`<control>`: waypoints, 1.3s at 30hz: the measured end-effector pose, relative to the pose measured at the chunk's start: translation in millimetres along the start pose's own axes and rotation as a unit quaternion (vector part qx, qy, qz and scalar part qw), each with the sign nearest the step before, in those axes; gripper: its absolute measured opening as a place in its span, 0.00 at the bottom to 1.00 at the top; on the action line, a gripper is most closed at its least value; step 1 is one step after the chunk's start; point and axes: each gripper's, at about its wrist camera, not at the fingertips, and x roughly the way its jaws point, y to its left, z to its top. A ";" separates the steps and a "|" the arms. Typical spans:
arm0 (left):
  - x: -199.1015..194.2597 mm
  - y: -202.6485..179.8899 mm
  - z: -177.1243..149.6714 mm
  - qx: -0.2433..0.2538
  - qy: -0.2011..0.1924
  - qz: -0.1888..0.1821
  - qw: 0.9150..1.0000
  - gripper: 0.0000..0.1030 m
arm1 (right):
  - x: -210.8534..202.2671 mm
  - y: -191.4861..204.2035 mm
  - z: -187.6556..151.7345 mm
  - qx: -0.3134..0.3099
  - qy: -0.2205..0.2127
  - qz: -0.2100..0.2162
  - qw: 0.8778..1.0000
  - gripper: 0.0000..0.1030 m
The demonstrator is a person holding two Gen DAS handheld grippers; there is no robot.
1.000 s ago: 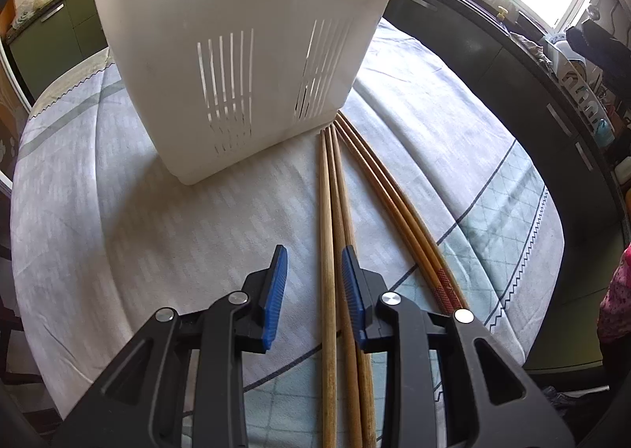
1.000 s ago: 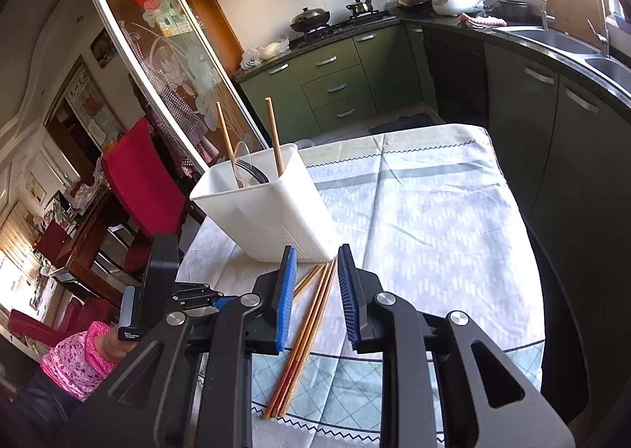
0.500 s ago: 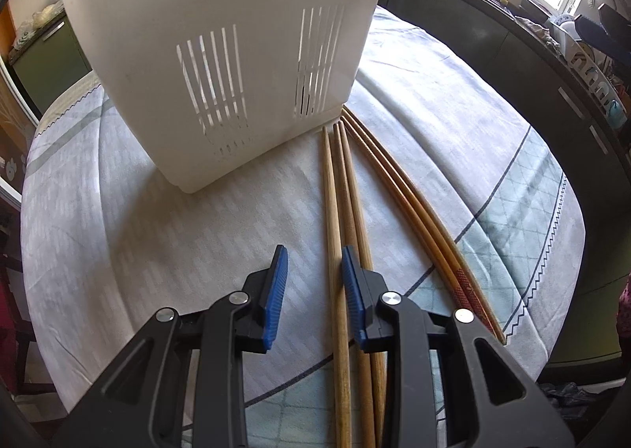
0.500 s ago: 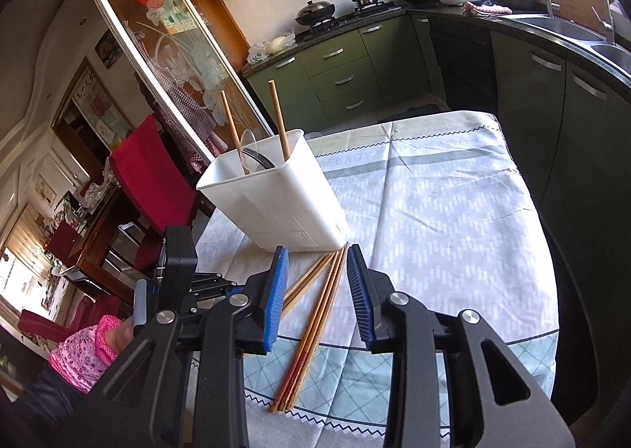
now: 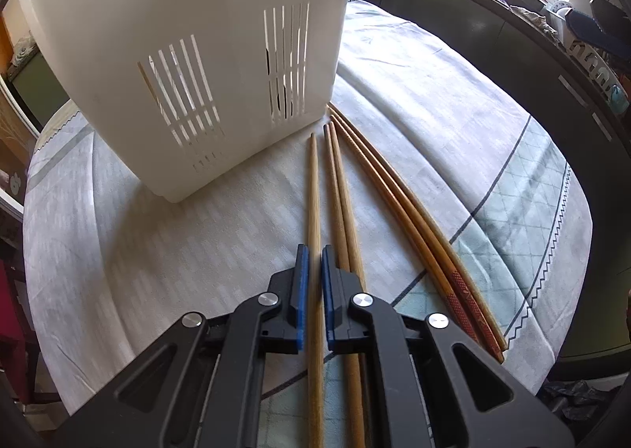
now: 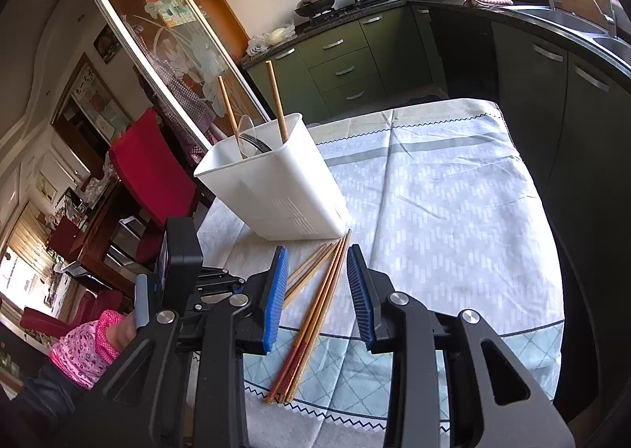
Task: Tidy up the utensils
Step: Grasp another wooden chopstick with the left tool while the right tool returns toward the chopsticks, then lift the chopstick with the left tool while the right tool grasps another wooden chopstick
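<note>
- Work looks partly done, I think: two wooden sticks and what may be a clear spoon already stand in the tall white plastic holder with slits.
- Five long wooden chopsticks are not in the holder yet. They lie on the pale checked tablecloth, just beside the holder, tips close to its bottom corner.
- The left gripper has its blue pads squeezed together on one light wooden chopstick.
- Two more light chopsticks lie right next to it.
- Two darker chopsticks with red patterned ends lie a bit farther right.
- The right gripper hangs above the sticks, pads wide apart, holding nothing.
</note>
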 end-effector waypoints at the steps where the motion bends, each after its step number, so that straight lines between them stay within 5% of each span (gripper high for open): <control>1: -1.1 0.7 -1.1 -0.002 -0.002 -0.001 1.000 0.07 | 4.1 0.5 -1.2 -0.001 0.008 -0.002 1.000 0.31; 11: -62.0 24.5 -16.5 -0.047 -0.100 -0.024 0.994 0.07 | 87.4 0.3 -27.8 -0.015 0.120 -0.058 0.991 0.31; 16: -102.2 26.9 -31.2 -0.054 -0.165 -0.040 0.984 0.07 | 127.5 -2.3 -32.4 -0.015 0.154 -0.087 0.984 0.15; 20: -121.5 24.0 -42.6 -0.051 -0.197 -0.051 0.978 0.07 | 143.4 -2.5 -30.2 -0.010 0.161 -0.091 0.983 0.13; 39: -138.4 27.2 -68.6 -0.051 -0.225 -0.062 0.971 0.07 | 182.1 36.4 -27.3 -0.059 0.199 -0.151 0.967 0.11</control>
